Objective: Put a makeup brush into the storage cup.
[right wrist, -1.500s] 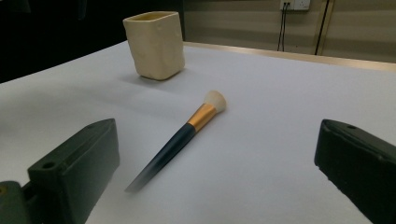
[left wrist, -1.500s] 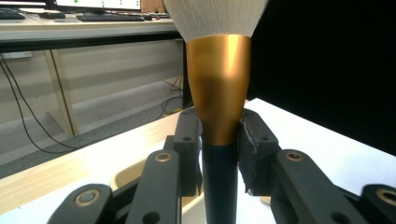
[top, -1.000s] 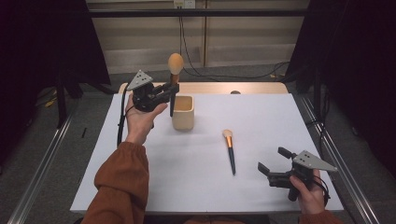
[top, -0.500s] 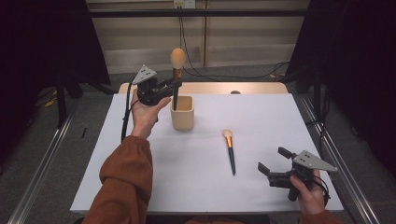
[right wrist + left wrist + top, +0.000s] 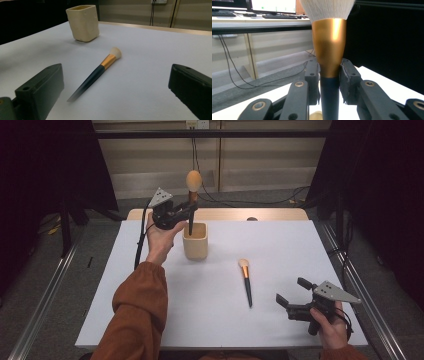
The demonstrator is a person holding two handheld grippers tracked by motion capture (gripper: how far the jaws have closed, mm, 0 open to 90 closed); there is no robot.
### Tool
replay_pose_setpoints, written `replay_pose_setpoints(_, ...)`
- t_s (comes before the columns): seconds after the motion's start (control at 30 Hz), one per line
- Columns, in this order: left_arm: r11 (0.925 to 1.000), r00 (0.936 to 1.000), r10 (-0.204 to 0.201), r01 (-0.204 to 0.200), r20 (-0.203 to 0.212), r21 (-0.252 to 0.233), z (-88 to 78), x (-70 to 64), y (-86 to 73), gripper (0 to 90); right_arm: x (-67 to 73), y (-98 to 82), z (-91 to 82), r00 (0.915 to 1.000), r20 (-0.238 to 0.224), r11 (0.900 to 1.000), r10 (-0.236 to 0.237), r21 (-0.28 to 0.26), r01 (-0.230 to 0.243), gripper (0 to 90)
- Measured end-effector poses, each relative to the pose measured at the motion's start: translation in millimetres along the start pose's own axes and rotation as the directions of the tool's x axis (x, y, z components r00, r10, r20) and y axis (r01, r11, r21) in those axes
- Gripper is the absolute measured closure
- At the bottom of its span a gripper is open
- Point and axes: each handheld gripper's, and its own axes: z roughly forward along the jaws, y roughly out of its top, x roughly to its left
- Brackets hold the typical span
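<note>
Clamping large brush (image 5: 329, 50), fingers (image 5: 348, 77) shut.

Cup (image 5: 195, 241) is standing left of table (image 5: 280, 245) centre, with the big brush (image 5: 192, 200) hanging upright over its mouth, blocking entry from above. Small brush (image 5: 246, 281) is lying mid-table; bare surface is lying open either side of it.

From the high view we look forward and down across the white table (image 5: 210, 310), with both forearms entering at the bottom of the frame. The left gripper view sits very close behind a large brush (image 5: 329, 50), facing level toward a far wall and desk at upper left. The right gripper view lies low over the tabletop, looking across it. It shares the cream cup (image 5: 83, 23) and the small brush (image 5: 100, 68) with the high view.
</note>
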Motion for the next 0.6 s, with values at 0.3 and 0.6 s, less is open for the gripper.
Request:
replay_pose_setpoints(0.3,0.9997,0.9999,0.013,-0.012,-0.010,0.021,7.7,3.3,-8.8,71.3,0.0,-0.1,0.1,1.0000,-0.002,1.000,0.000,0.000,0.000,0.0)
replay_pose_setpoints(0.6,0.9988,0.9997,0.017,-0.016,-0.016,0.047,11.6,4.4,-22.3,71.3,0.7,-0.2,-0.2,1.0000,-0.003,1.000,-0.005,0.000,0.005,0.0)
